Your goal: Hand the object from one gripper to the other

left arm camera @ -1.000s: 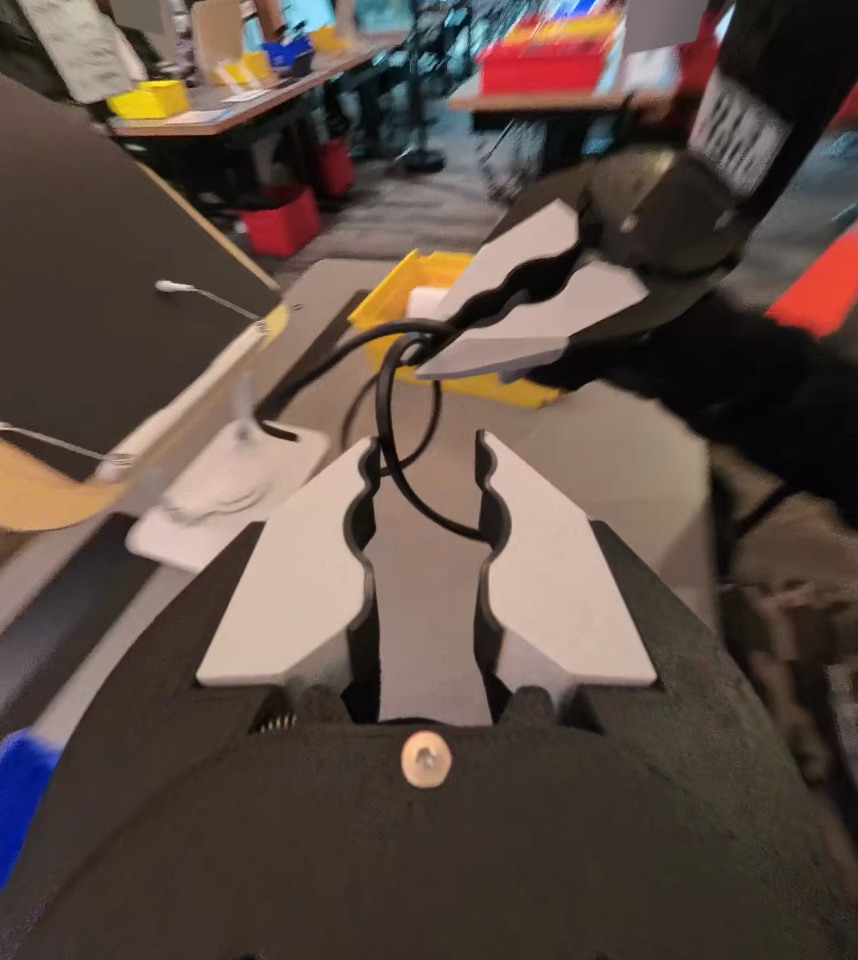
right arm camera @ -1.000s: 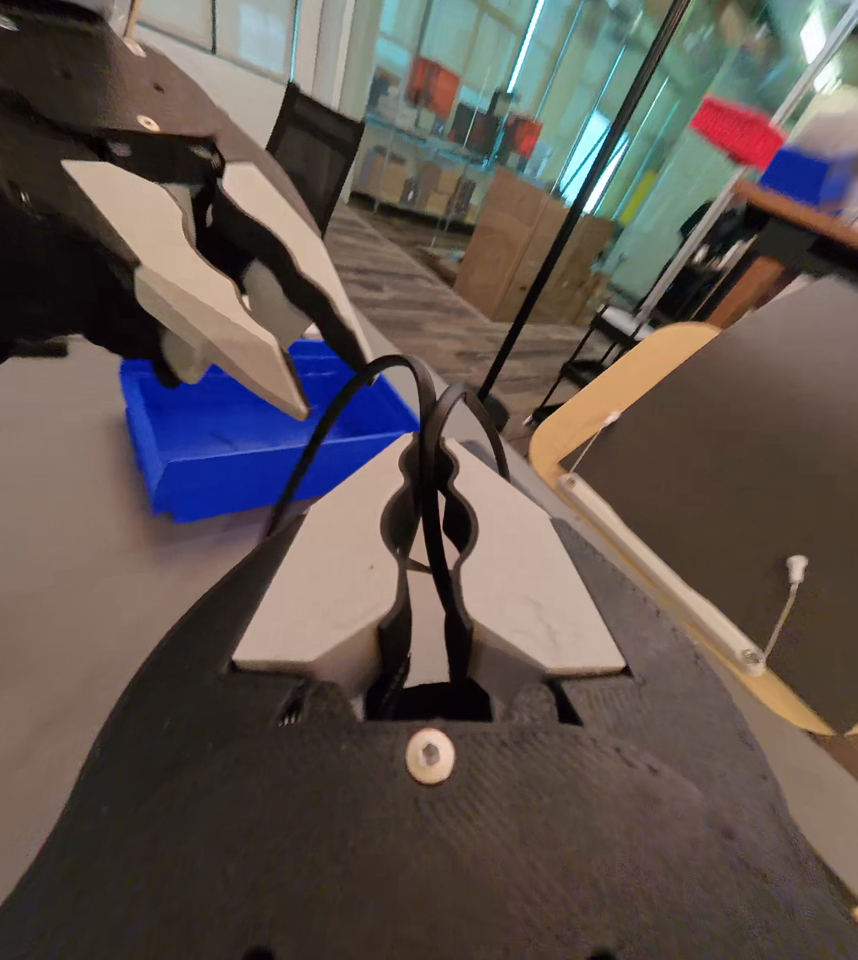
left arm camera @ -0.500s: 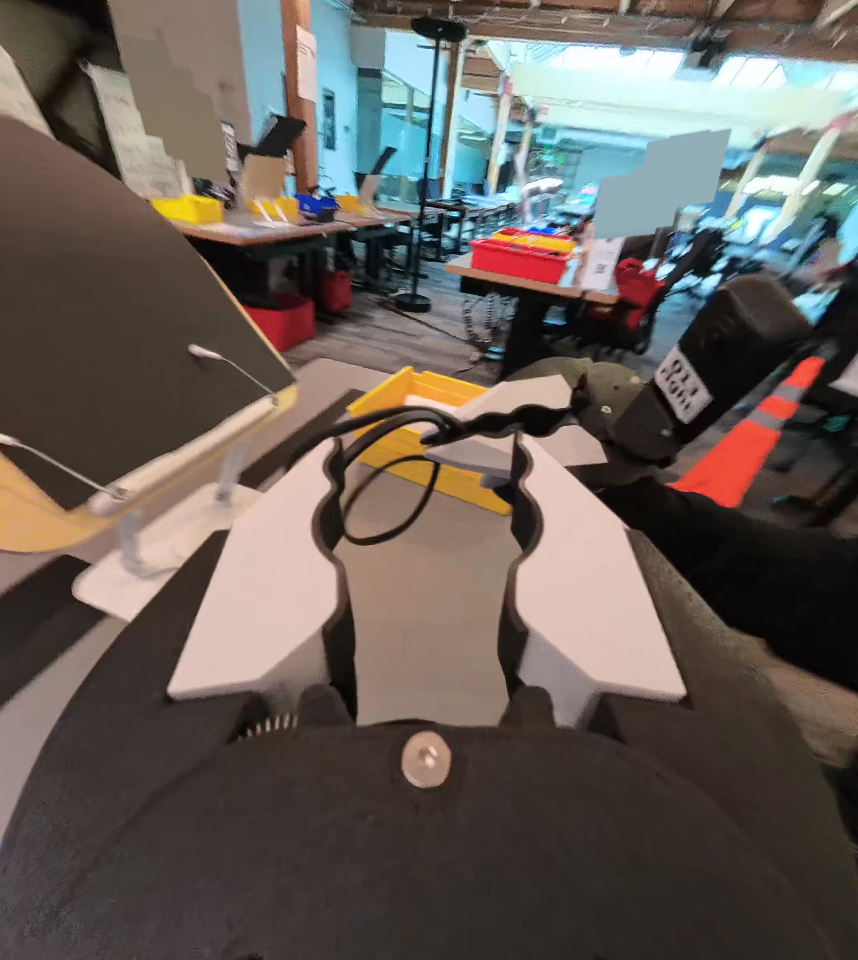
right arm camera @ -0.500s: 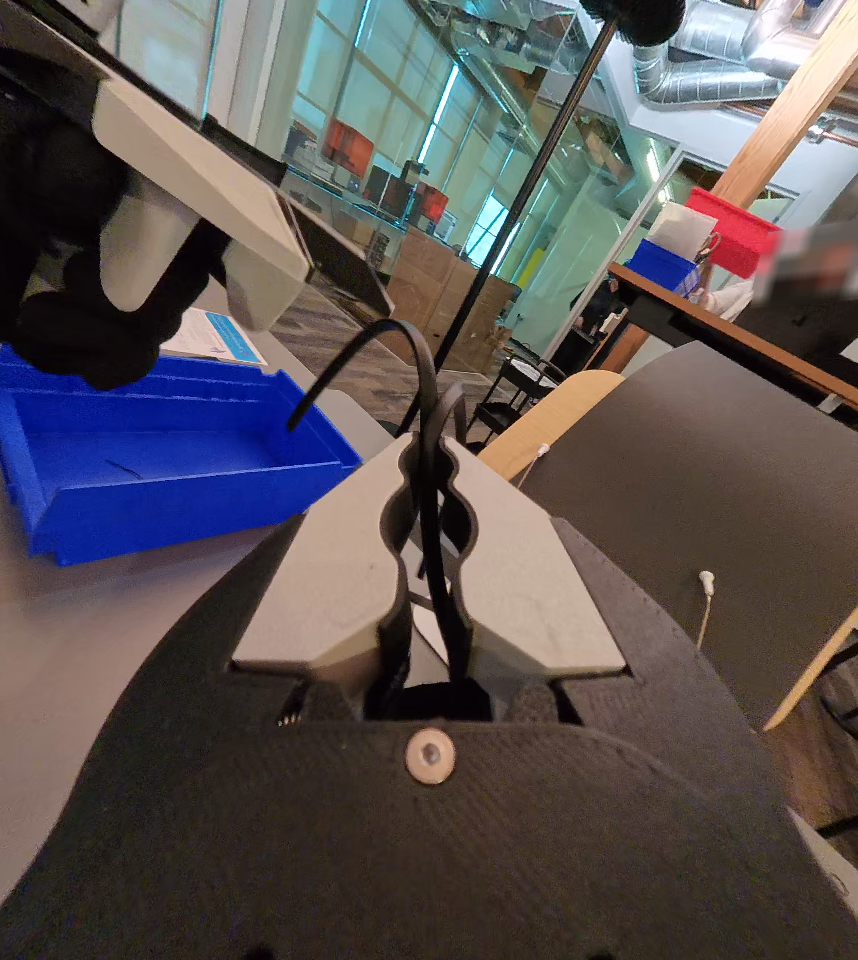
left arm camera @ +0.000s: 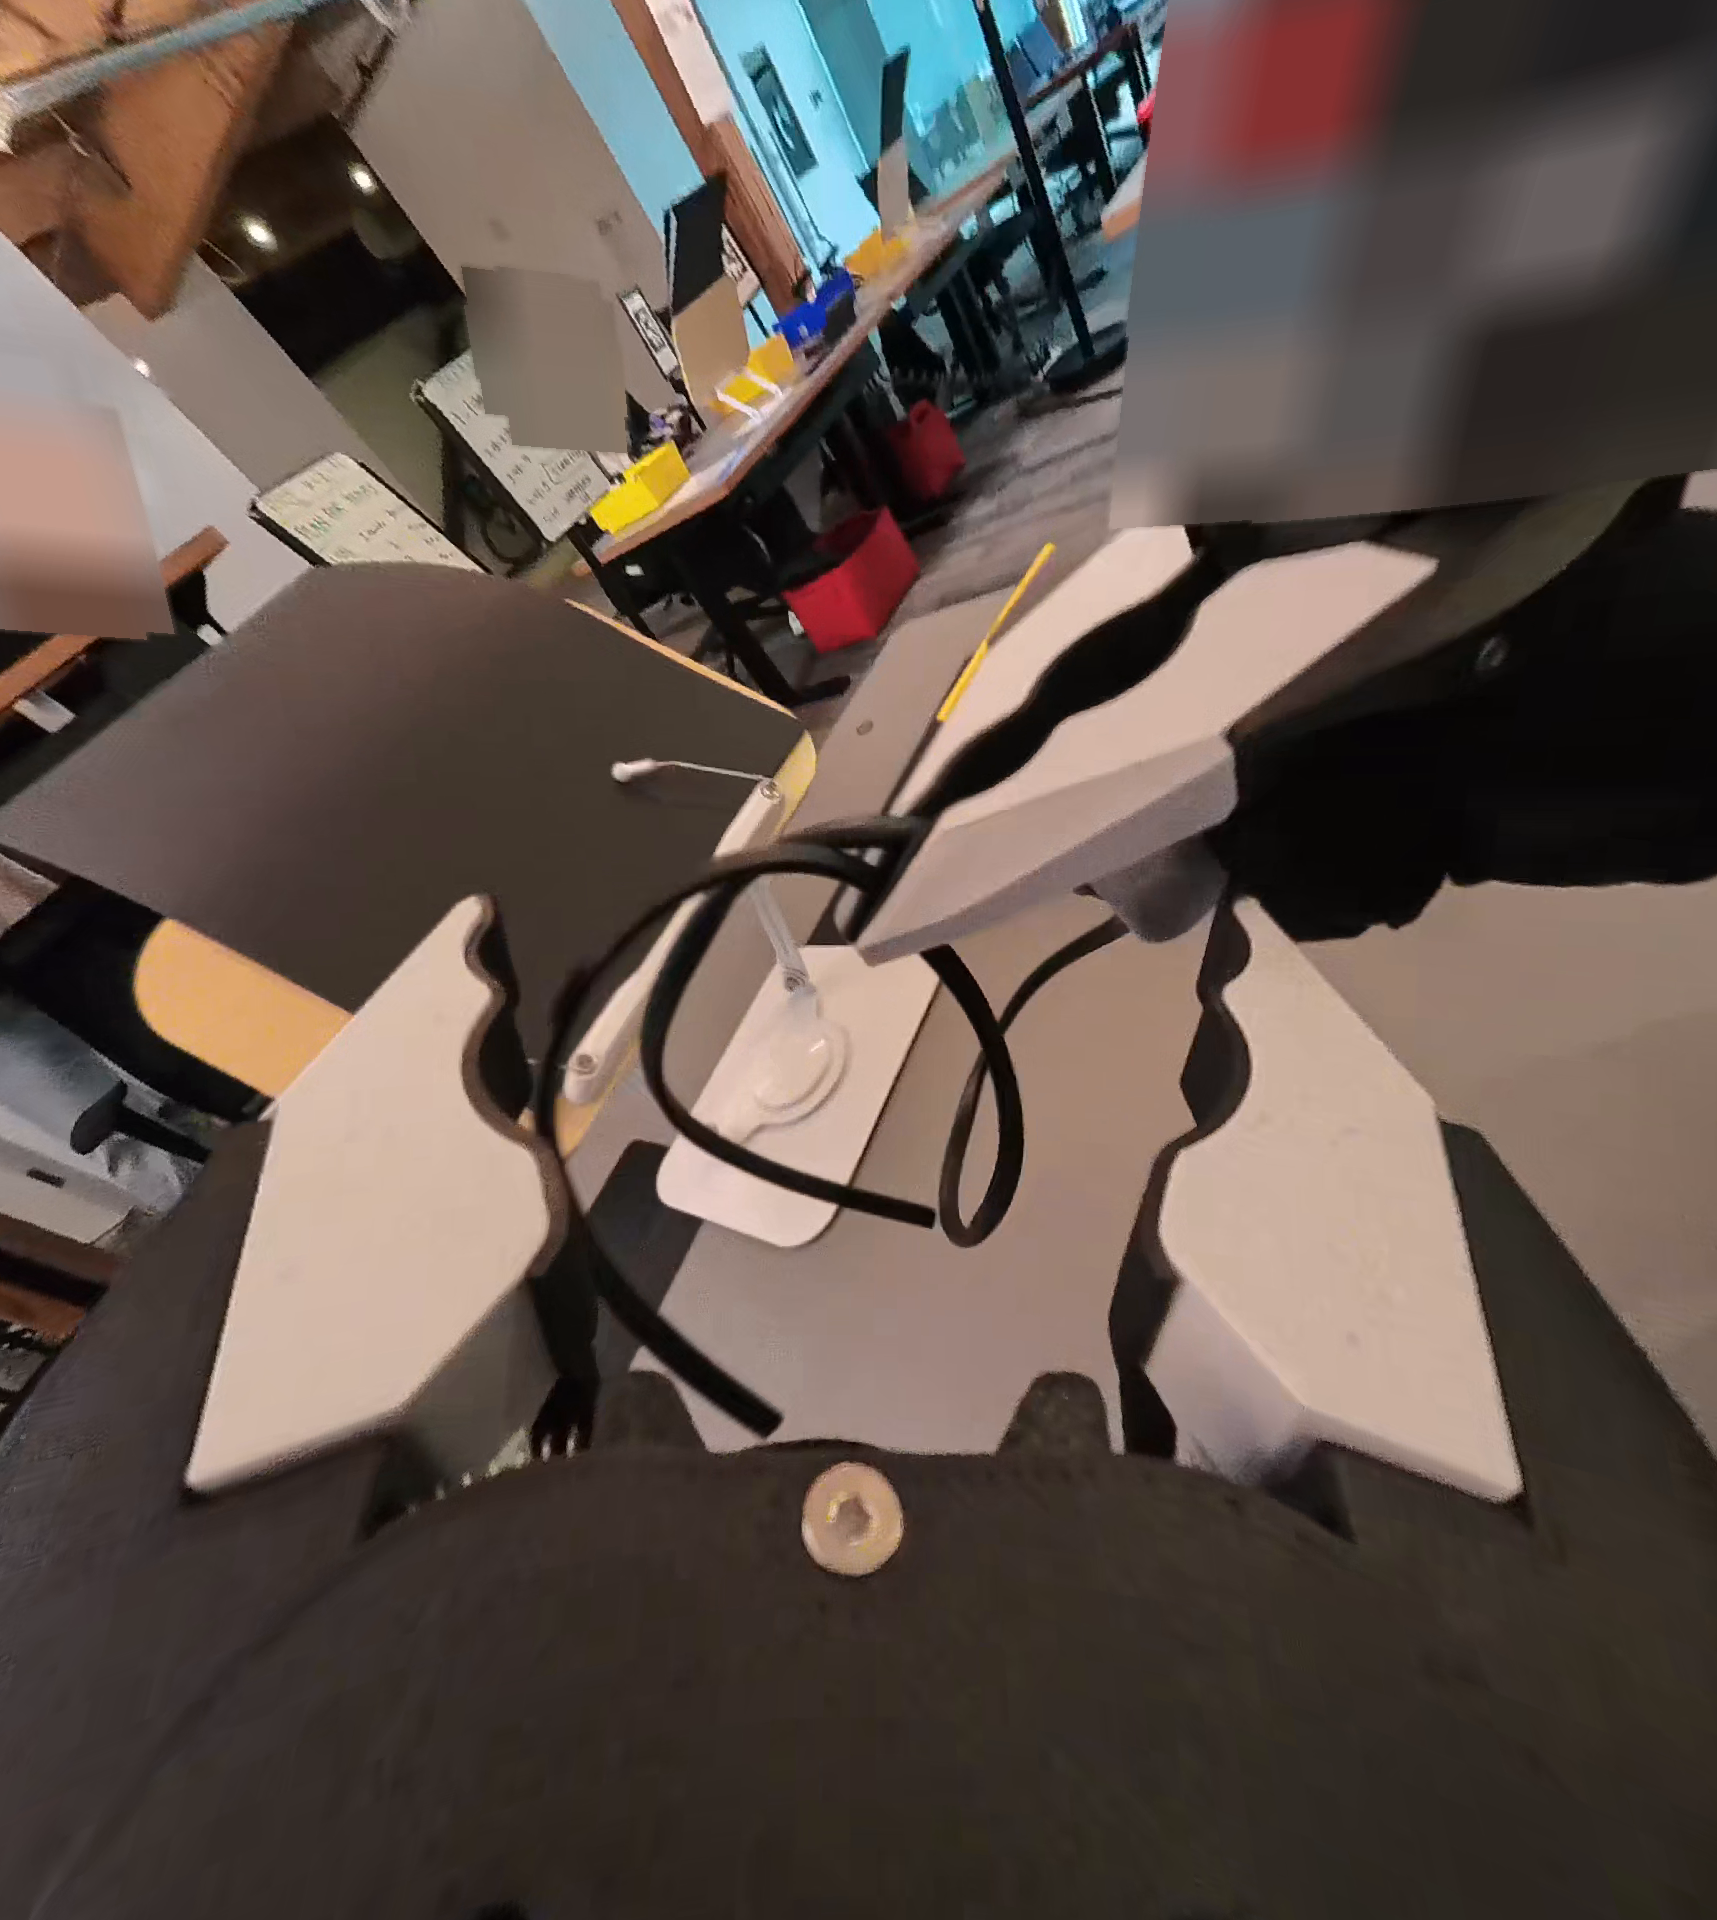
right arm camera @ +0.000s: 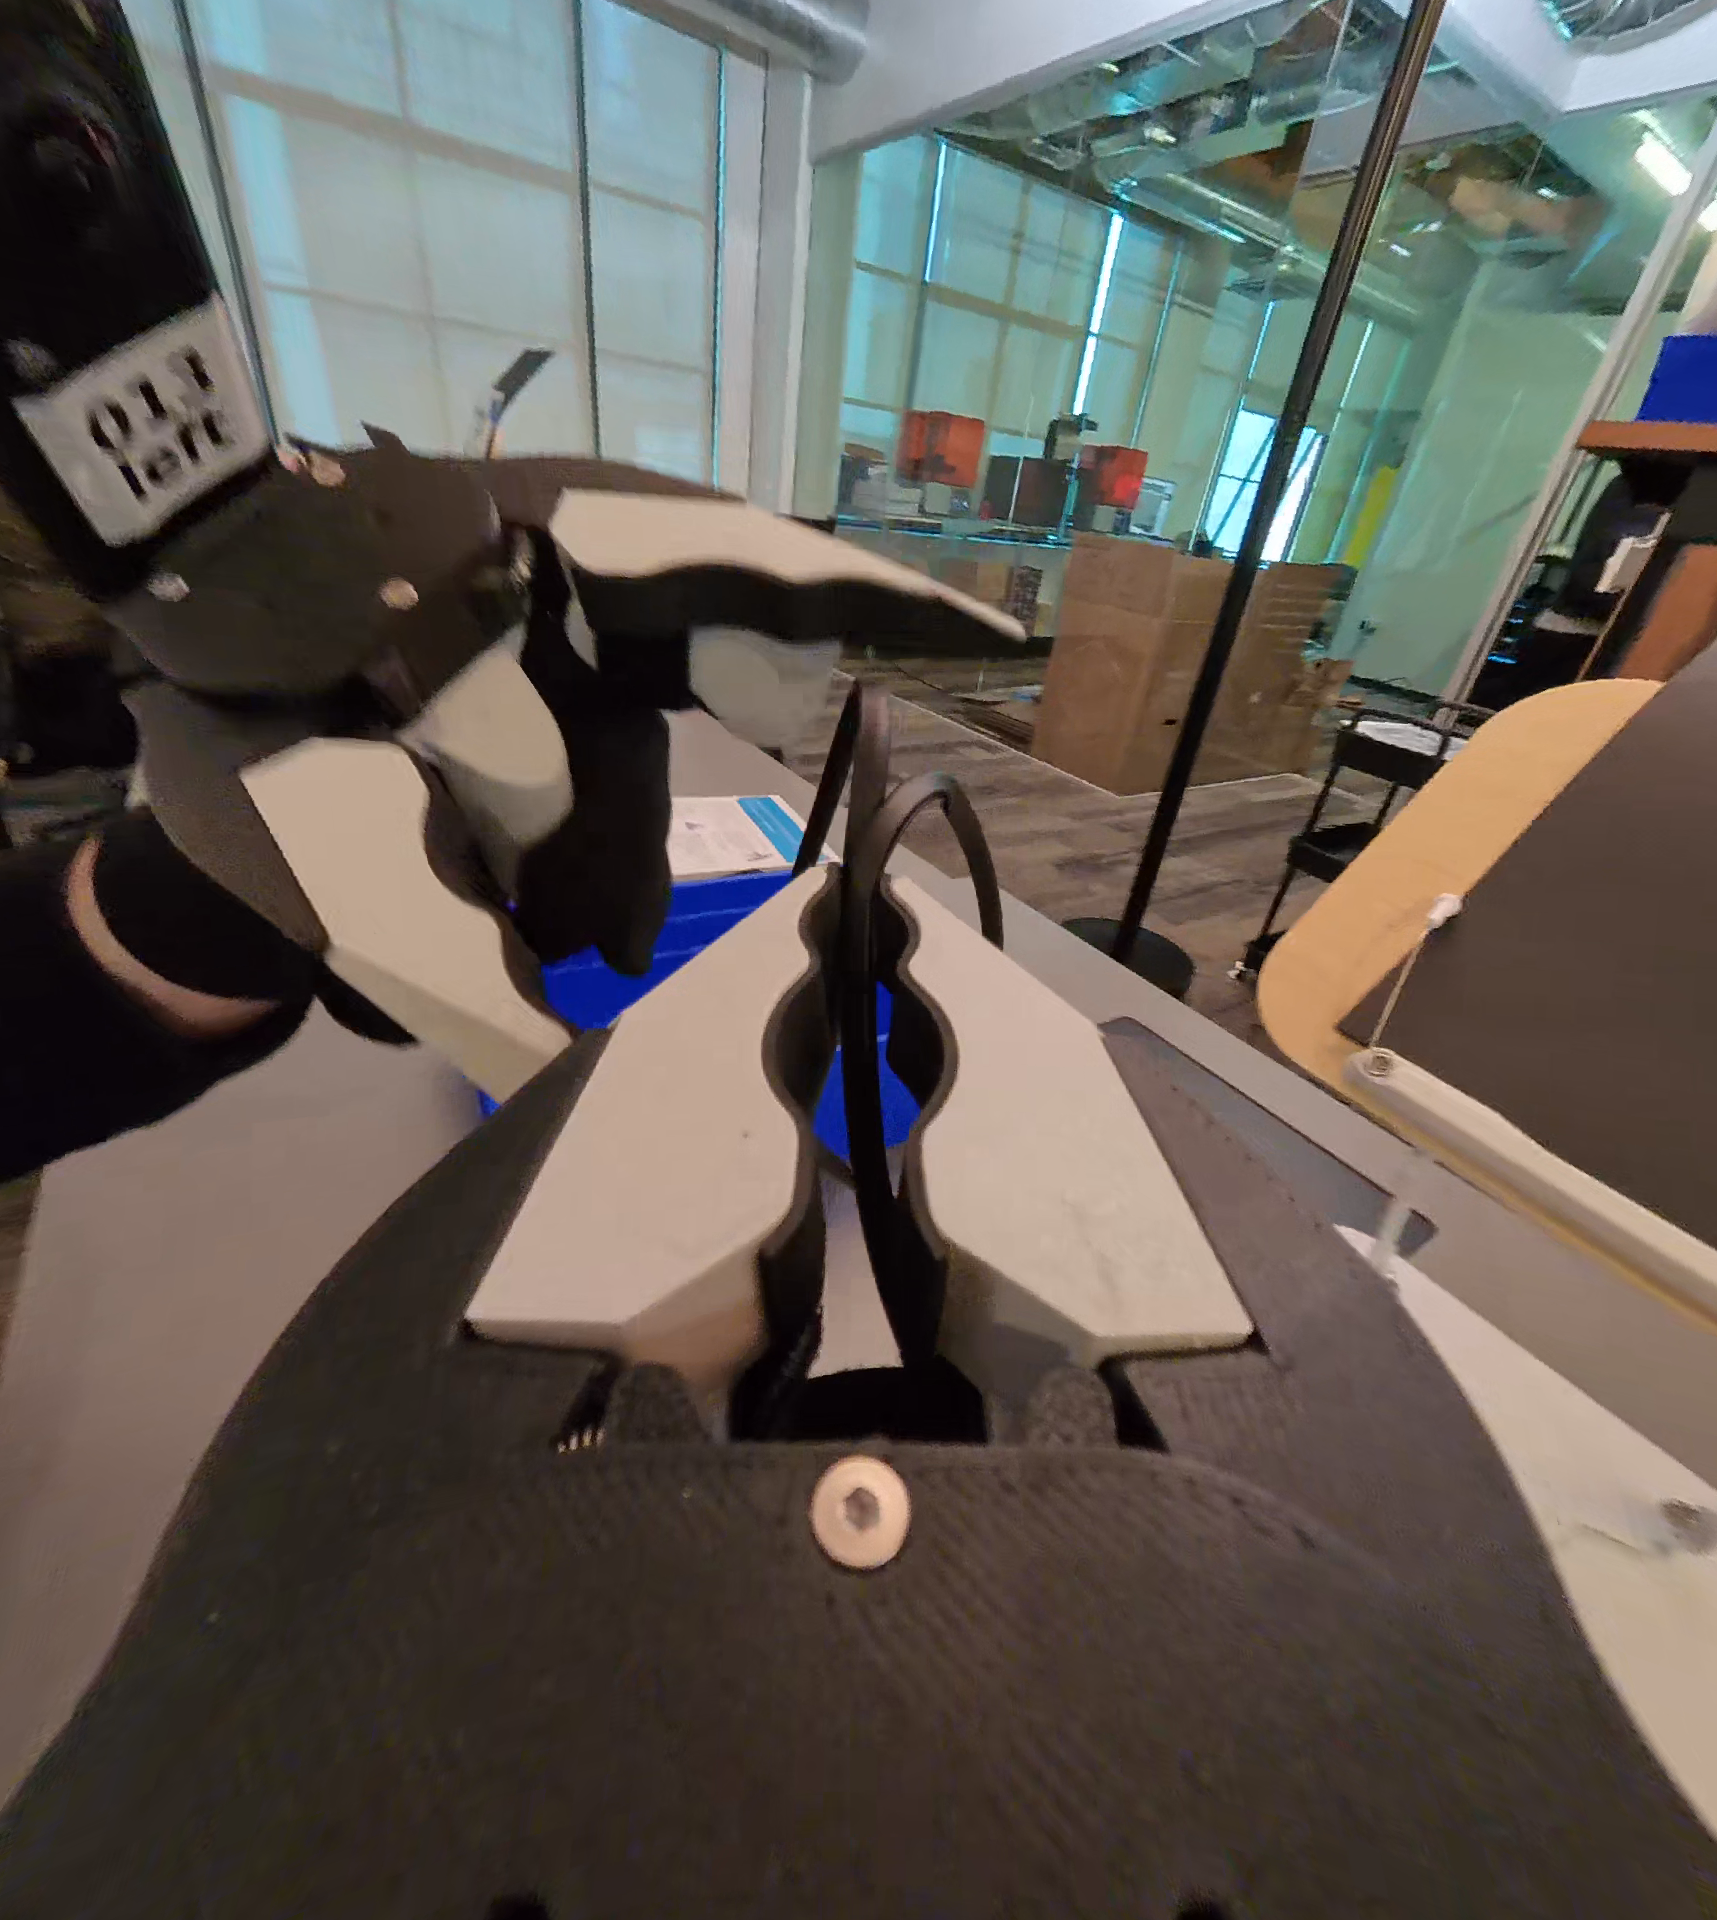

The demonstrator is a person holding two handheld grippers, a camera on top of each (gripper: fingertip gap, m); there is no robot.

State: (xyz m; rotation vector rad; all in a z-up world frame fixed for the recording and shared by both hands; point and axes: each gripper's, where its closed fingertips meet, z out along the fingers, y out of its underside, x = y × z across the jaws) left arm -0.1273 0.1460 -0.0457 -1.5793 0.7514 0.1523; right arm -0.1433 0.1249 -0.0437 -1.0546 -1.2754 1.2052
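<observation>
Right fingers (right arm camera: 859, 935) clenched on looped black cable (left arm camera: 781, 1039), left fingers (left arm camera: 854, 1029) spread wide.

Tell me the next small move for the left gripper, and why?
Probably close the left gripper on the black cable. Its jaws stand wide open with the cable's loops hanging between them, while the right gripper is shut on the cable. The left should grip before the right lets go, or the cable would likely drop to the table.
</observation>
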